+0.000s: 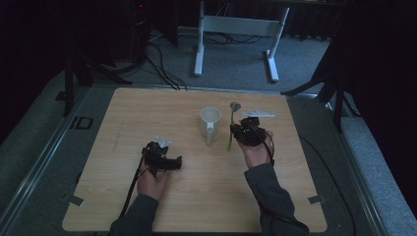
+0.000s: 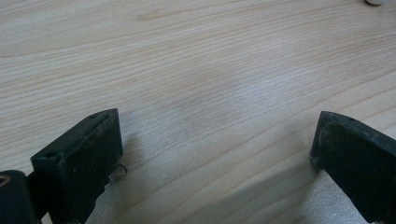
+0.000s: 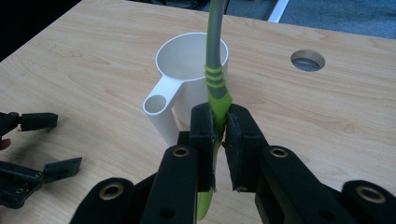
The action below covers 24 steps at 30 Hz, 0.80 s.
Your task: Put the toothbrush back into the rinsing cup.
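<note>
Right now the right gripper [image 3: 219, 135] has its fingers [image 3: 203, 140] clenched on a green utensil [image 3: 215, 81], pinching its lime-green handle just below the ribbed bands where the green gives way to a grey shaft. In the right gripper view the shaft rises straight up past the top edge, so I cannot tell what kind of head it carries; the green tail pokes out beneath the fingers. From the high view the utensil [image 1: 229, 132] runs as a thin green line from the gripper [image 1: 241, 132] down toward the person, held above the wooden table [image 1: 196, 196] just to the right of a white cup [image 1: 210, 123]. That cup [image 3: 187, 65] stands upright near the middle of the table, open mouth up, with a hollow tubular handle [image 3: 159, 105] jutting toward the person. A round cable hole [image 3: 307, 60] sits in the tabletop beyond the cup, toward the far edge. The left gripper [image 1: 162, 158] is well apart from all this, low over the bare wood on the left side of the table with the person's left hand [image 1: 152, 182] behind it. Its fingers [image 2: 84, 158] are spread wide and released, with nothing between them but wood grain
</note>
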{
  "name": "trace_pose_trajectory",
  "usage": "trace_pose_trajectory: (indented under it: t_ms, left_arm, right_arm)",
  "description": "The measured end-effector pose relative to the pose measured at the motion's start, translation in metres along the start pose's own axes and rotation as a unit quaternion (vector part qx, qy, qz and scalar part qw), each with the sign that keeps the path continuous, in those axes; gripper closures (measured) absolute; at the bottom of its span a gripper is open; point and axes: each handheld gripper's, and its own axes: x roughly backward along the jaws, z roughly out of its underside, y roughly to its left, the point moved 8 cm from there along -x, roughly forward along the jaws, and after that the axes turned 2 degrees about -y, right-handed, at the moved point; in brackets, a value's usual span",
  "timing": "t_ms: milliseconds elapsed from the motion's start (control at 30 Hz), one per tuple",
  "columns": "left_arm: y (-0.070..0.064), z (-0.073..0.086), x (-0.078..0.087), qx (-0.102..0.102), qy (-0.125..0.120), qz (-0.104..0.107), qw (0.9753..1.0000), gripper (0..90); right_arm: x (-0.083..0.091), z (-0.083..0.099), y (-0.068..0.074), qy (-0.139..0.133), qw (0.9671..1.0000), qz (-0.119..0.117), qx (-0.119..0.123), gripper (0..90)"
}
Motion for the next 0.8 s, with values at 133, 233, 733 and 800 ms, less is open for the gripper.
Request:
trace_pose_trajectory:
  t_ms: [133,233,733,800]
  left_arm:
    - [0.0,0.0,0.0,0.0,0.0,0.0,1.0,2.4]
    - [0.0,0.0,0.0,0.0,0.0,0.0,1.0,2.4]
    - [0.0,0.0,0.0,0.0,0.0,0.0,1.0,2.4]
    - [0.0,0.0,0.0,0.0,0.0,0.0,1.0,2.4]
  right_arm:
    - [0.0,-0.002,0.0,-0.005,1.0,0.002,-0.001,81.5]
    - [0.0,-0.004,0.0,-0.01,0.9999,0.002,-0.001,81.5]
    - [0.002,-0.012,0.0,-0.033,0.9994,0.007,-0.006,81.5]
    - [0.002,-0.013,-0.001,-0.035,0.9993,0.008,-0.006,81.6]
